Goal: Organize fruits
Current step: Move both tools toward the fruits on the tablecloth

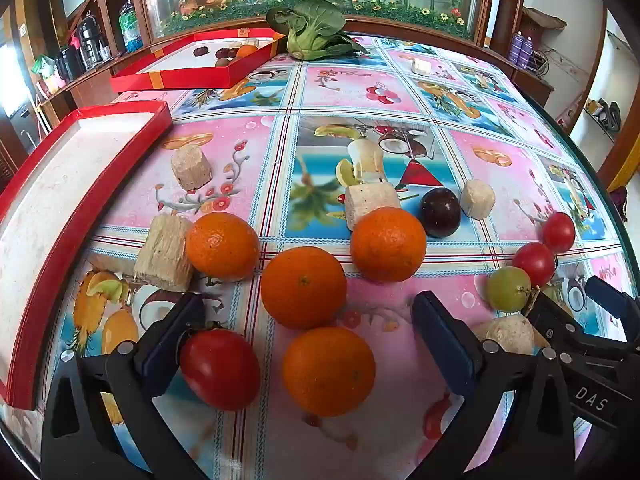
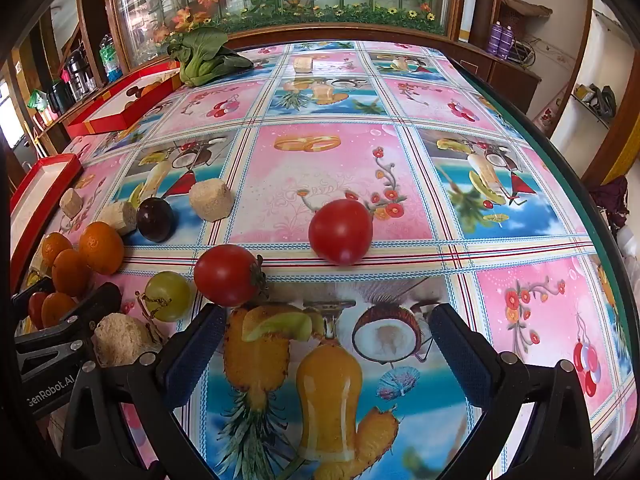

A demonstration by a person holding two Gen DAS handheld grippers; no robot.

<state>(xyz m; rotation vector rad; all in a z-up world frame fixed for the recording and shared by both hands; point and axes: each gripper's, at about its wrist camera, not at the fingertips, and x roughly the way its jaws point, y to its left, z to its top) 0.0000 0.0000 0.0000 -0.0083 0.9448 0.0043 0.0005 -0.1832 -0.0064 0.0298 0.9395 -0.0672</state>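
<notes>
My left gripper (image 1: 310, 320) is open low over the table. Between its fingers lie an orange (image 1: 329, 371) and a red tomato (image 1: 220, 368) that touches the left finger (image 1: 168, 344). More oranges (image 1: 303, 287) lie just ahead, with a dark plum (image 1: 440, 212). My right gripper (image 2: 326, 334) is open and empty. Two red tomatoes (image 2: 341, 231) (image 2: 228, 275) and a green grape (image 2: 168, 296) lie just ahead of it. The right gripper also shows in the left wrist view (image 1: 580, 320), beside the grape (image 1: 509, 289).
An empty red box (image 1: 72, 184) stands at the left. A second red box (image 1: 192, 68) at the far left holds some fruit. Beige cake-like blocks (image 1: 191, 166) are scattered among the fruit. A bok choy (image 1: 310, 30) lies at the back. The table edge (image 2: 592, 208) curves on the right.
</notes>
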